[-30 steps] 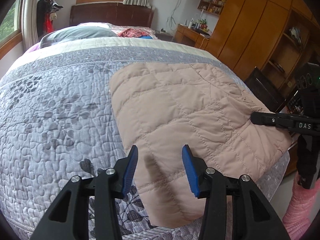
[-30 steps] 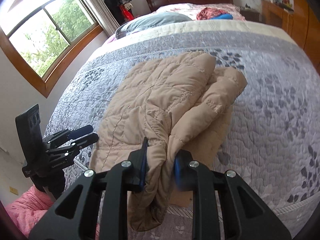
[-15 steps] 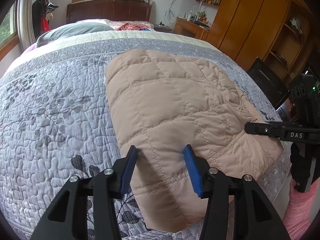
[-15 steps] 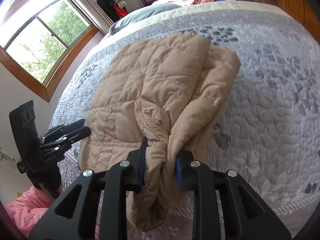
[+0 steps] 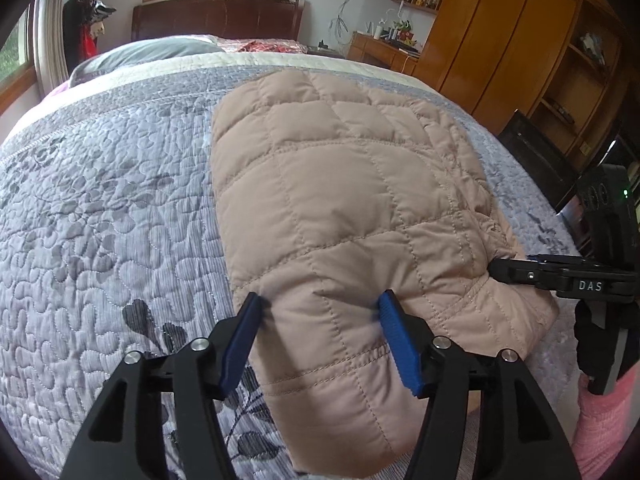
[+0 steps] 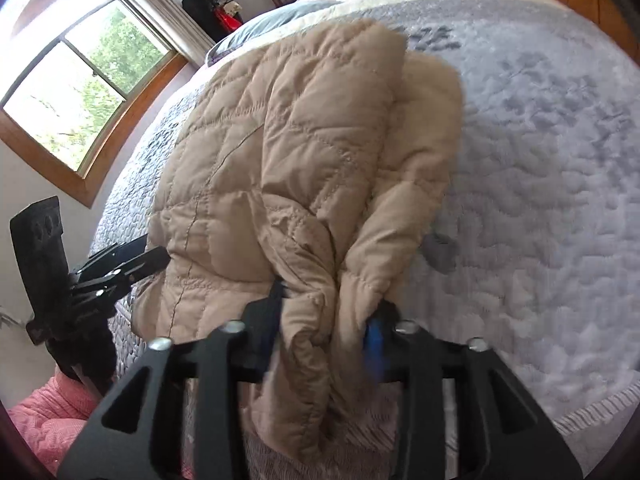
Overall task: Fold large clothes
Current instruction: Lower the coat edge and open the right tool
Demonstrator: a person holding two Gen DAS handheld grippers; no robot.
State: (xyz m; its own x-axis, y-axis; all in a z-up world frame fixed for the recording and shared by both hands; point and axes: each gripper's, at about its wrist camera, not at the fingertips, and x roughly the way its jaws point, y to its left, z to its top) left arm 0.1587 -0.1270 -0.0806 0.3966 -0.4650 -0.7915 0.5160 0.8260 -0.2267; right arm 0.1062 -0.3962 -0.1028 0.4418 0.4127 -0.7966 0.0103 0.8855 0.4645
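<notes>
A tan quilted puffer jacket [image 5: 344, 208] lies folded on the bed's grey patterned quilt [image 5: 100, 220]. My left gripper [image 5: 320, 320] is open, its blue pads astride the jacket's near hem. My right gripper [image 6: 326, 312] has its jaws parted around a bunched fold of the jacket [image 6: 304, 152], which still fills the gap between them. In the left wrist view the right gripper [image 5: 520, 272] shows at the jacket's right edge. In the right wrist view the left gripper [image 6: 132, 260] shows at the jacket's left edge.
Pillows [image 5: 144, 54] and a dark headboard [image 5: 216, 16] are at the far end of the bed. Wooden wardrobes and shelves [image 5: 520, 40] stand to the right, a window [image 6: 80, 76] to the left. The bed's near edge [image 6: 580, 412] is just below the grippers.
My left gripper moved forward, so the jacket's hem now sits between its pads. My right gripper's jaws widened around the bunched fold and pushed the jacket further onto the bed.
</notes>
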